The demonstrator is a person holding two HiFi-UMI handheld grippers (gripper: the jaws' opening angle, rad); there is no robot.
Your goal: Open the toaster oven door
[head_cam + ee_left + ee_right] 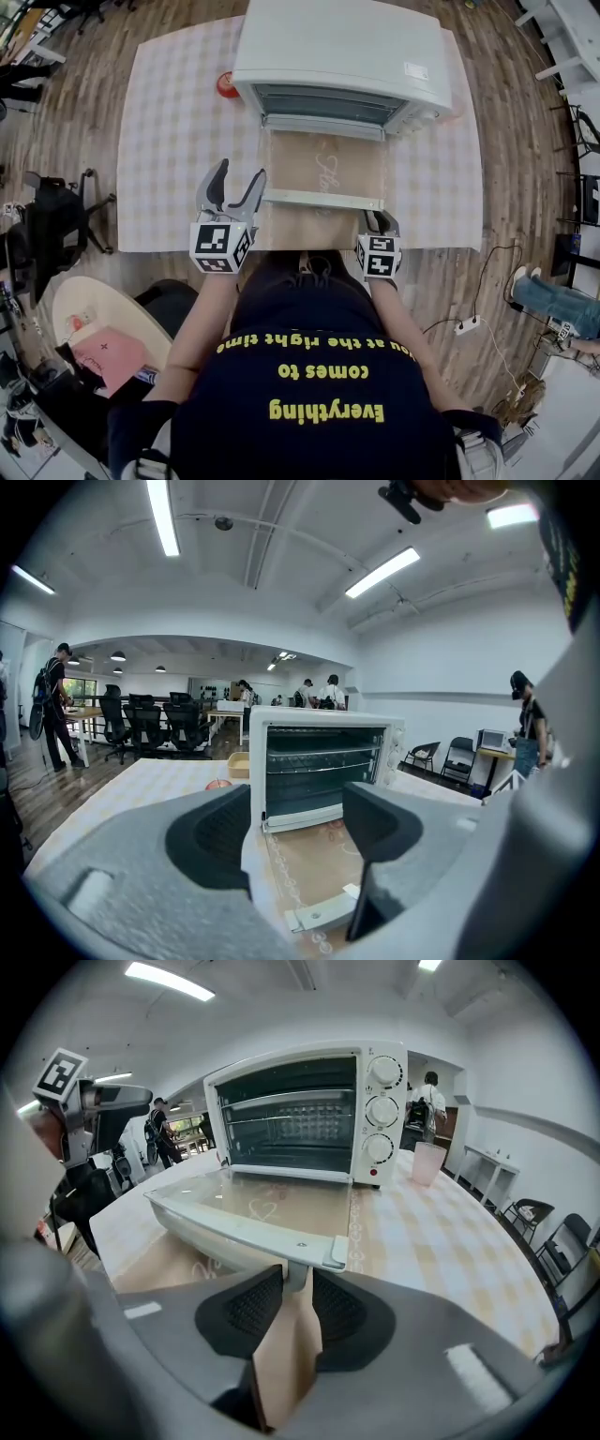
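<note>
Place: an open-plan office, with one table set up as a test spot.
Seating: rows of black office chairs (150, 726) in the background, and more chairs (457, 757) along the far wall.
Ceiling: long strip lights (161, 517) on a white ceiling.
People: several people (56, 703) standing about the room.
Floor: wood-plank floor (94, 84); a power strip (466, 326) with its cable lies off the table's near right corner.
Table: the table (169, 141) carries a checked cloth.
</note>
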